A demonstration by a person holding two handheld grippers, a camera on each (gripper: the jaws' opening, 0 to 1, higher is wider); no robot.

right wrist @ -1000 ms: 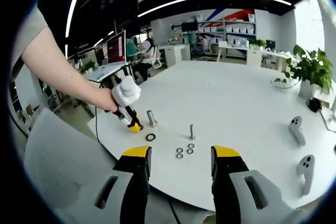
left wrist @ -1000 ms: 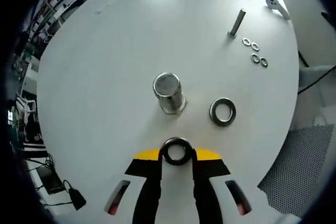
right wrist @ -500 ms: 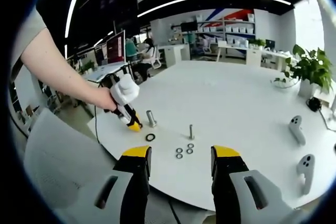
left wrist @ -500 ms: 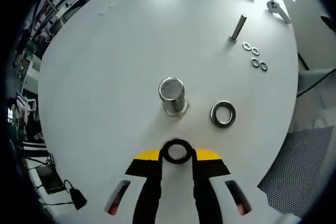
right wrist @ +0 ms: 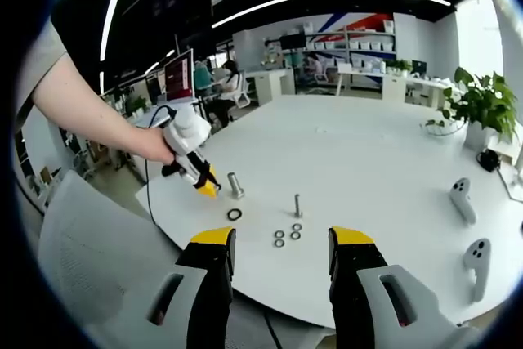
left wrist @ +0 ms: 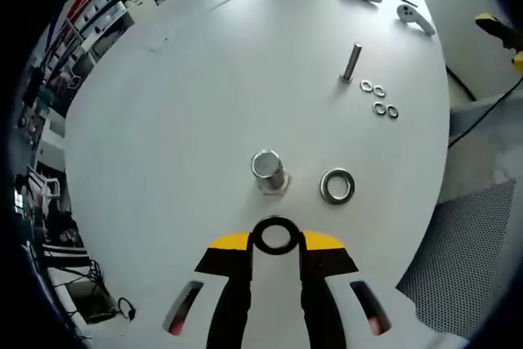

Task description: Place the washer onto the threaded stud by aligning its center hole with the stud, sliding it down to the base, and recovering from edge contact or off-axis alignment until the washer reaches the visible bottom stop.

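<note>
The round white bench (left wrist: 163, 120) stands in an open office with shelving and a potted plant (right wrist: 484, 108). The left tool (left wrist: 275, 239) pinches a washer (left wrist: 274, 234) above the stud (left wrist: 268, 171); the right tool (right wrist: 280, 255) hangs with jaws apart.

loose washer (left wrist: 337, 185) just beside stud (left wrist: 268, 171)

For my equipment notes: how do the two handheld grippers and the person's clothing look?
The left gripper has black jaws with yellow tips and a white body with red slots; seen from the right gripper view, a black cable trails from it. The right gripper matches: yellow tips, black jaws, whitish body. The person wears a short grey sleeve.
</note>
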